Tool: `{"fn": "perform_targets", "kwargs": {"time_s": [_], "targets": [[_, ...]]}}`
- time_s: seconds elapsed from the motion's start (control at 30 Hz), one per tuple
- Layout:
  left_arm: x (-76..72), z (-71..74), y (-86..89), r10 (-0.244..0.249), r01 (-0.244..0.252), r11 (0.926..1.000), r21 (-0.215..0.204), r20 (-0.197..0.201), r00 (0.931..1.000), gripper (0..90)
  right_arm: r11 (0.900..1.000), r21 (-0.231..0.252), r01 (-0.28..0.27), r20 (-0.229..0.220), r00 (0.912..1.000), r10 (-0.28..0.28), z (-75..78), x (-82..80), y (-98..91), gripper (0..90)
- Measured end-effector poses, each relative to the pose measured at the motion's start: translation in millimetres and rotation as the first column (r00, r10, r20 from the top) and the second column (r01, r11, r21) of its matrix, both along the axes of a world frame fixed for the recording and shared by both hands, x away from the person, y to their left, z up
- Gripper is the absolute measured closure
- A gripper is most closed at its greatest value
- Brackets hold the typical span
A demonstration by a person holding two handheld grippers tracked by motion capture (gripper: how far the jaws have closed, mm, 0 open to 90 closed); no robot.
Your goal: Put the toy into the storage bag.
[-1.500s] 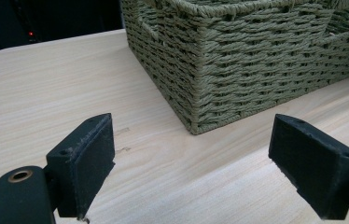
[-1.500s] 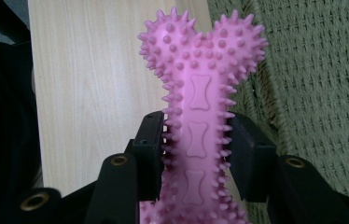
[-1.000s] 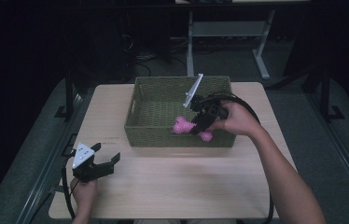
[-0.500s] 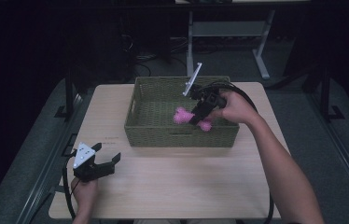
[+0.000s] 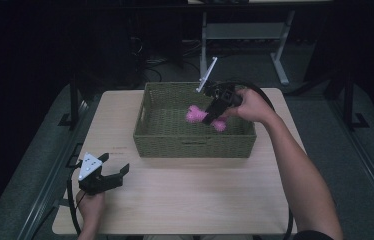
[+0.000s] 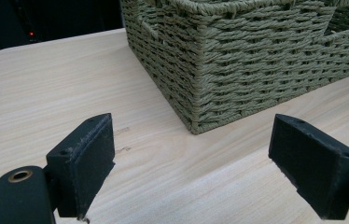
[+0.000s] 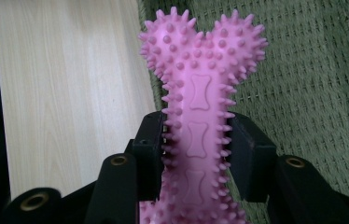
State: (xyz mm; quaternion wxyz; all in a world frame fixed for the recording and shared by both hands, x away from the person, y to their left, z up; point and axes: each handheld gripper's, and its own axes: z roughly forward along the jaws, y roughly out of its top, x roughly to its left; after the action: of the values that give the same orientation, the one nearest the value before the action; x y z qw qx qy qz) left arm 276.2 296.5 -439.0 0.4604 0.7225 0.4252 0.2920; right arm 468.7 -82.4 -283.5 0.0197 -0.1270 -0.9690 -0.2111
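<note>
A pink spiky bone-shaped toy (image 5: 195, 114) hangs over the inside of the green woven basket (image 5: 160, 140), with my right gripper (image 5: 212, 116) shut on its middle. In the right gripper view the pink toy (image 7: 200, 93) stands between the two black jaws, above the basket's woven floor (image 7: 312, 84). My left gripper (image 5: 114, 173) rests open near the table's front left corner. In the left gripper view its jaws stand wide apart with bare wood between them, and a corner of the basket (image 6: 200, 70) lies ahead.
The light wooden table (image 5: 185, 195) has free room in front of the basket and at its left. Dark floor, metal frame legs (image 5: 280, 70) and cables lie behind the table.
My right gripper has carried the pink toy a little farther in over the basket, toward its back. The left gripper has stayed where it was.
</note>
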Motion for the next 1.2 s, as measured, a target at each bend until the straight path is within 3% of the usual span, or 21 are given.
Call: {"fn": "perform_targets", "kwargs": {"time_s": [0.43, 1.2], "targets": [[-0.1, -0.1, 1.3, 0.004, -0.004, 1.0000, -0.005, 0.000, 1.0000, 13.9, 0.9996, -0.007, 0.029, -0.026, 0.9992, -0.029, -17.7, 20.7, 1.4, 58.1], [-0.9, 0.4, 2.2, 0.004, -0.004, 1.0000, -0.004, 0.001, 1.0000, 13.9, 0.9972, -0.017, 0.072, -0.064, 0.9953, -0.073, -38.4, 32.4, -3.6, 58.0]]}}
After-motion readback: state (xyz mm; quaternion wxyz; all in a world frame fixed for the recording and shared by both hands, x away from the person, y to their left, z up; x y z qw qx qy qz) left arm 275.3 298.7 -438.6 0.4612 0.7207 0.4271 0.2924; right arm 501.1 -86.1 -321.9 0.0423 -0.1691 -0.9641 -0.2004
